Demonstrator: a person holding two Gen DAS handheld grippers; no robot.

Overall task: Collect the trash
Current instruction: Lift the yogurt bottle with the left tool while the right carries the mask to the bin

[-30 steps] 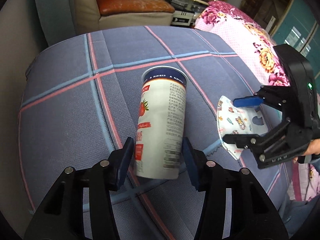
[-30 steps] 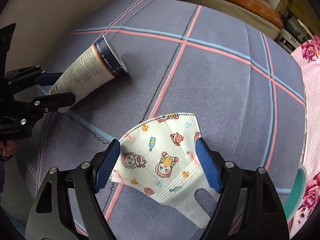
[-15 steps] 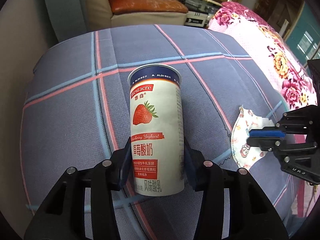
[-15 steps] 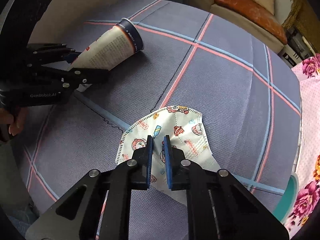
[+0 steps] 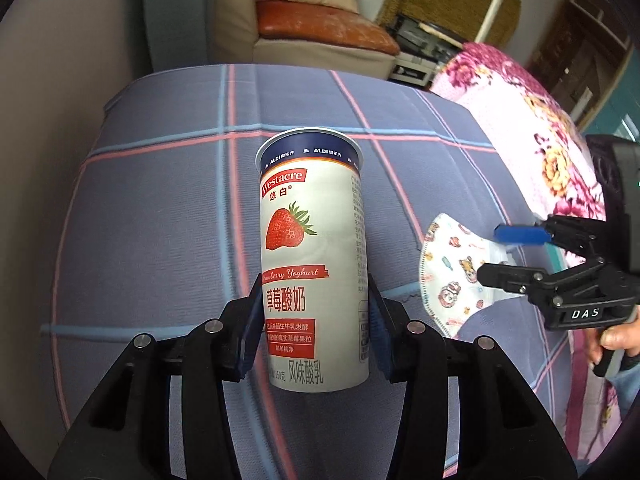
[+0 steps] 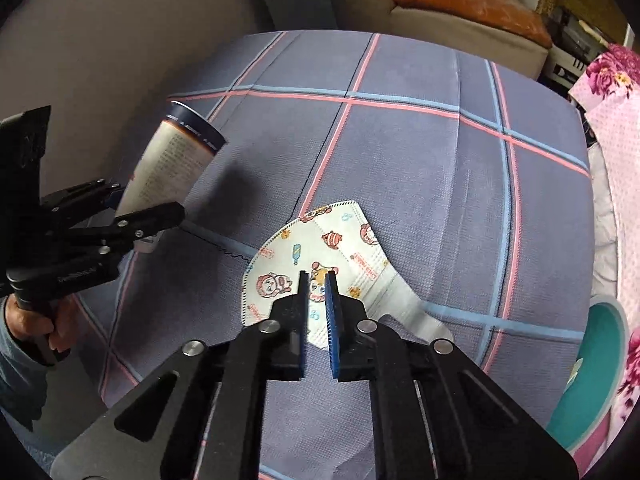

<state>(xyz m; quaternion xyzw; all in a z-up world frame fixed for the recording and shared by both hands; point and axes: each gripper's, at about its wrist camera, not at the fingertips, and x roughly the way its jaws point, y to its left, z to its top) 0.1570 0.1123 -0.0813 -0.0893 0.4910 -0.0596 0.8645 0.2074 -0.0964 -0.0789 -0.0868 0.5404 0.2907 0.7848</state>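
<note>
My left gripper (image 5: 312, 320) is shut on a tall white strawberry yoghurt cup (image 5: 312, 248) with a dark blue rim, held lifted above the blue plaid cushion (image 5: 160, 200). The cup also shows in the right wrist view (image 6: 172, 168), tilted in the left gripper (image 6: 132, 216). My right gripper (image 6: 316, 292) is shut on a white child's face mask (image 6: 320, 248) with cartoon prints, pinching its near edge; the mask's far part lies on the cushion (image 6: 400, 152). In the left wrist view the right gripper (image 5: 508, 256) holds the mask (image 5: 452, 268) at the right.
A pink floral bedcover (image 5: 532, 120) lies to the right of the cushion. A teal bin rim (image 6: 592, 364) sits at the right edge. A beige sofa with an orange cushion (image 5: 320, 28) stands behind. A grey wall (image 6: 100, 40) is to the left.
My left gripper closed on the yoghurt cup, turned it and lifted it off the cushion. My right gripper closed on the mask's near edge.
</note>
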